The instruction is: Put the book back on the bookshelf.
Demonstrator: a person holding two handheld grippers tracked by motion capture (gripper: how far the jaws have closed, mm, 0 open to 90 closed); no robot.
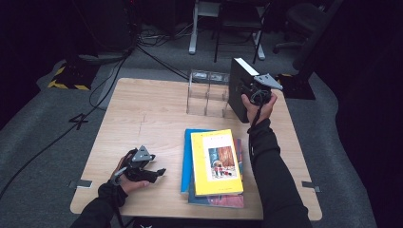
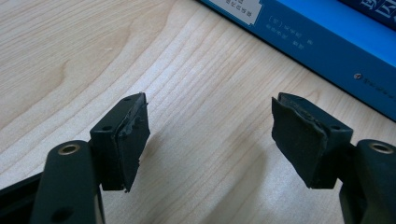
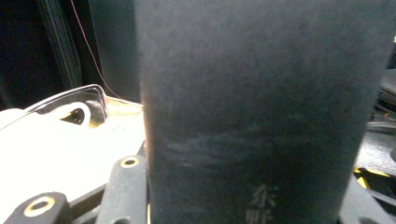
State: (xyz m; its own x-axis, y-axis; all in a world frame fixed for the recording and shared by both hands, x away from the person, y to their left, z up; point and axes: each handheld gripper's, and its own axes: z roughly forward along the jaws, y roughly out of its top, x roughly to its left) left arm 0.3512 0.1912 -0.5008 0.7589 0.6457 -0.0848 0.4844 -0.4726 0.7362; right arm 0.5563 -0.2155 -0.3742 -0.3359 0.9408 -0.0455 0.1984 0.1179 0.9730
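Black book [image 1: 239, 90] stands upright near the desk's [image 1: 142, 118] far right corner beside the clear rack [image 1: 207, 93], right gripper's [image 1: 254, 90] fingers clamped across its spine for slotting in, left gripper [image 1: 157, 174] idle near the front-left edge, fingers apart.

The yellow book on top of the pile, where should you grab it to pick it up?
Probably by its left long edge, coming in level from the left. The yellow book lies flat on the stack, and that edge overhangs nothing solid but sits above the blue book, so one jaw could slip under it there. The left hand-held gripper rests open on the table on that side.
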